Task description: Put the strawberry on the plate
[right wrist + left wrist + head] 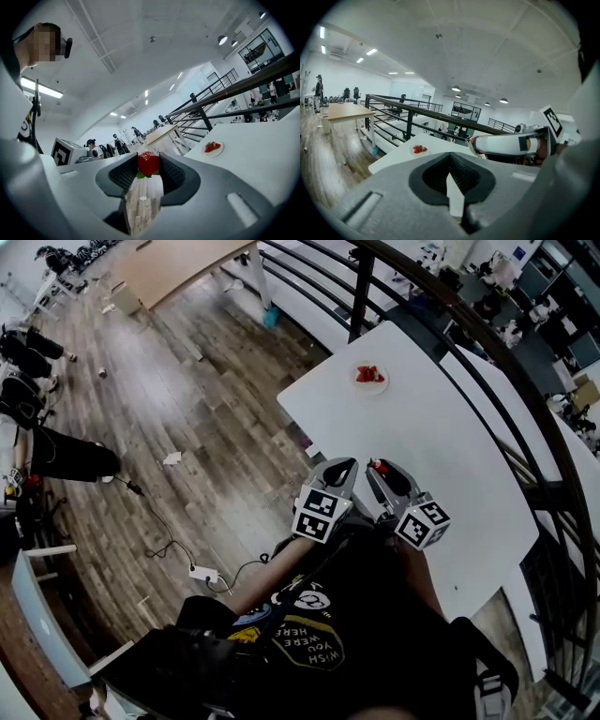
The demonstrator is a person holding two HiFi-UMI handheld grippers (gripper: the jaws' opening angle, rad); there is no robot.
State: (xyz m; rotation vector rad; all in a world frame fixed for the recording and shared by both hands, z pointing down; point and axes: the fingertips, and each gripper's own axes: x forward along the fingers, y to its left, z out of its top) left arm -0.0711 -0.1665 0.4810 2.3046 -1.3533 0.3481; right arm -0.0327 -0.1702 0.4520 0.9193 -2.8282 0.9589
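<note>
One strawberry (148, 164) is clamped in my right hand-held gripper (382, 472), well short of the plate (370, 388), straight across the surface (441, 456). My left hand-held gripper (339, 470) is closed, empty, no nearer.

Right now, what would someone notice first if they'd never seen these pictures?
Probably the bright red strawberry pinched in the right hand-held gripper, held up over the near edge of the white table. Next, the small plate near the table's far end, with red strawberries already on it.
</note>
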